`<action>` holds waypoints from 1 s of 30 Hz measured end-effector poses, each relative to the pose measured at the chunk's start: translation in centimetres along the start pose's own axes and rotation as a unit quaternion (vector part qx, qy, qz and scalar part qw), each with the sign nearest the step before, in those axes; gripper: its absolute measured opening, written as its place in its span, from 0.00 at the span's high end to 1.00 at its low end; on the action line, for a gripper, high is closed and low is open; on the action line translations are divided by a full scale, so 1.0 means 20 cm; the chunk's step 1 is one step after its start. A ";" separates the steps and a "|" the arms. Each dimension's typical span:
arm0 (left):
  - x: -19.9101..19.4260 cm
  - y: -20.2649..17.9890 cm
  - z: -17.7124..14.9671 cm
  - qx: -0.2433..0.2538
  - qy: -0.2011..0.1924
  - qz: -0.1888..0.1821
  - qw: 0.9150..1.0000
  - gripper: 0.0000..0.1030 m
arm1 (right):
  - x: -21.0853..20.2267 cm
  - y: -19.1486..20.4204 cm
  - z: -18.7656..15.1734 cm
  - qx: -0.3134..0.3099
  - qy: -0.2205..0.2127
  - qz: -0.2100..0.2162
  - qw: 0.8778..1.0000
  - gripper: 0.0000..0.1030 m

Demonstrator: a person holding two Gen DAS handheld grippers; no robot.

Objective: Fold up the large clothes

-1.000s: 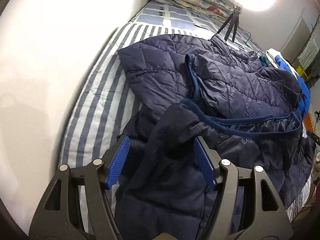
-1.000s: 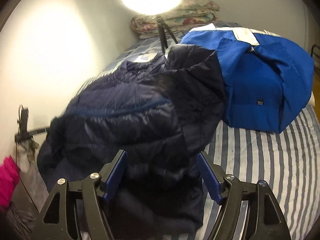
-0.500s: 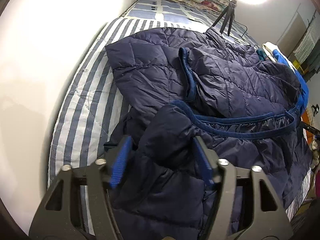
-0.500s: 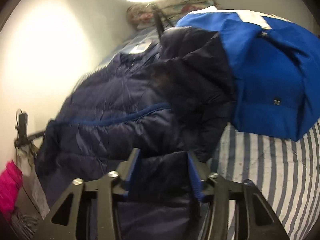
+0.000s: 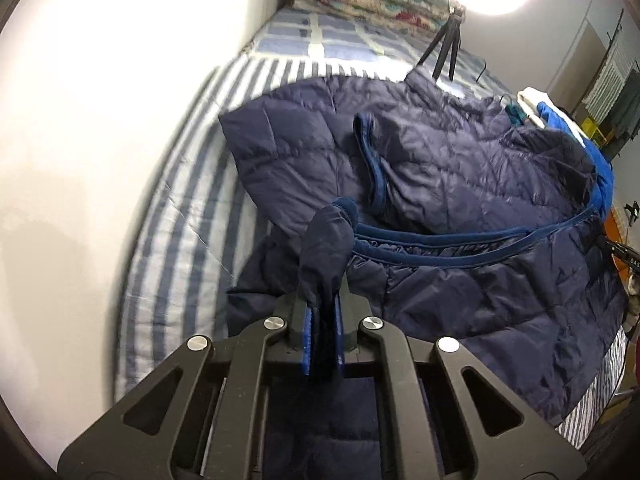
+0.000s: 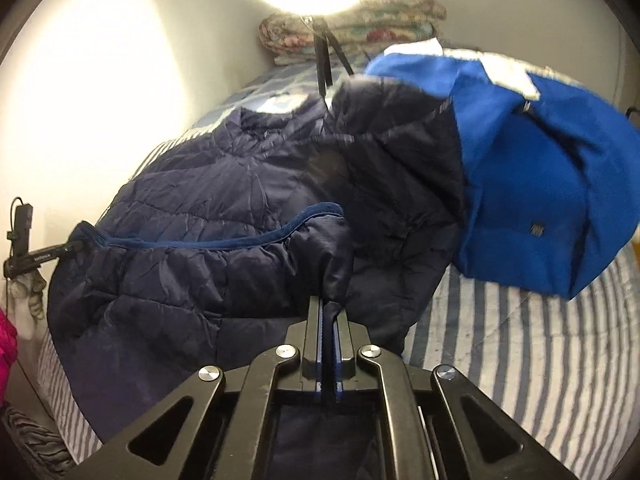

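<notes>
Here the navy quilted jacket point(image 5: 460, 184) lies spread across the striped bed point(image 5: 180, 216). The left gripper point(image 5: 322, 312) has its jaws pressed onto a bunched hem corner (blue-trimmed), and the right gripper point(image 6: 329, 320) pinches another fold beside the blue garment point(image 6: 540, 200).

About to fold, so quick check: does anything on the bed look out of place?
Yes. The navy jacket overlaps the blue garment beside it, and its lower part hangs off the bed edge. Both grippers grip its hem.
</notes>
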State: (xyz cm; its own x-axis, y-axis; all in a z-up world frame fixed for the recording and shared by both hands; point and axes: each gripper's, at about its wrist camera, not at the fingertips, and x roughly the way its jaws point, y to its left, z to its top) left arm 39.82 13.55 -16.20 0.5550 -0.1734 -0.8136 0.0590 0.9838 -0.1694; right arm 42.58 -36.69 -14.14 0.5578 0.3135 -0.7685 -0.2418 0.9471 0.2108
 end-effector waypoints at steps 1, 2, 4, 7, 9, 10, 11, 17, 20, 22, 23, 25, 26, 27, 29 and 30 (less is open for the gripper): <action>-0.02 0.00 0.01 0.001 -0.006 0.001 1.000 0.94 | -0.03 0.01 0.01 -0.004 -0.009 -0.008 1.000 0.99; -0.05 0.00 0.02 0.002 -0.015 0.004 1.000 0.94 | -0.05 0.01 0.02 -0.007 -0.014 -0.016 1.000 1.00; -0.09 0.00 0.06 0.002 -0.029 0.006 1.000 0.95 | -0.12 0.03 0.05 -0.018 -0.034 -0.035 0.999 1.00; -0.14 -0.01 0.14 0.010 -0.056 0.013 0.998 0.95 | -0.20 0.04 0.10 -0.019 -0.060 -0.047 0.997 1.00; -0.16 -0.02 0.21 0.011 -0.072 0.014 0.997 0.95 | -0.23 0.05 0.14 -0.015 -0.073 -0.052 0.996 1.00; -0.17 -0.03 0.26 0.015 -0.081 0.015 0.997 0.95 | -0.24 0.05 0.16 -0.017 -0.080 -0.057 0.995 1.00; -0.17 -0.04 0.29 0.019 -0.086 0.018 0.996 0.95 | -0.24 0.05 0.18 -0.019 -0.084 -0.064 0.994 1.00; -0.12 -0.14 0.57 0.057 -0.115 0.052 0.990 0.95 | -0.20 0.01 0.45 -0.011 -0.110 -0.110 0.988 1.00; -0.07 -0.17 0.72 0.057 -0.132 0.060 0.988 0.95 | -0.13 -0.03 0.57 -0.011 -0.114 -0.135 0.984 1.00; -0.01 -0.18 0.83 0.056 -0.142 0.065 0.986 0.95 | -0.04 -0.06 0.67 -0.016 -0.113 -0.163 0.980 1.00; 0.02 -0.18 0.87 0.055 -0.146 0.067 0.986 0.95 | -0.01 -0.06 0.70 -0.016 -0.111 -0.171 0.979 1.00; 0.10 -0.19 0.95 0.051 -0.148 0.070 0.985 0.95 | 0.09 -0.09 0.76 -0.018 -0.105 -0.190 0.976 1.00; 0.16 -0.20 0.99 0.053 -0.148 0.074 0.985 0.95 | 0.14 -0.10 0.77 -0.022 -0.102 -0.200 0.974 1.00; 0.21 -0.21 1.01 0.057 -0.146 0.078 0.984 0.95 | 0.17 -0.10 0.79 -0.024 -0.100 -0.208 0.973 1.00; 0.36 -0.24 1.06 0.072 -0.136 0.092 0.984 0.95 | 0.26 -0.11 0.80 -0.034 -0.094 -0.228 0.968 1.00; 0.42 -0.25 1.08 0.077 -0.131 0.097 0.984 0.95 | 0.28 -0.11 0.80 -0.038 -0.092 -0.236 0.967 1.00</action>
State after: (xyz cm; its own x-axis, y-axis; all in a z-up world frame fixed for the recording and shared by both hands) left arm 62.11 8.09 -10.23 0.7624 0.0170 -0.6468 0.0438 0.9960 0.0779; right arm 58.99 -35.95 -9.19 0.7504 -0.1391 -0.6462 0.0201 0.9819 -0.1881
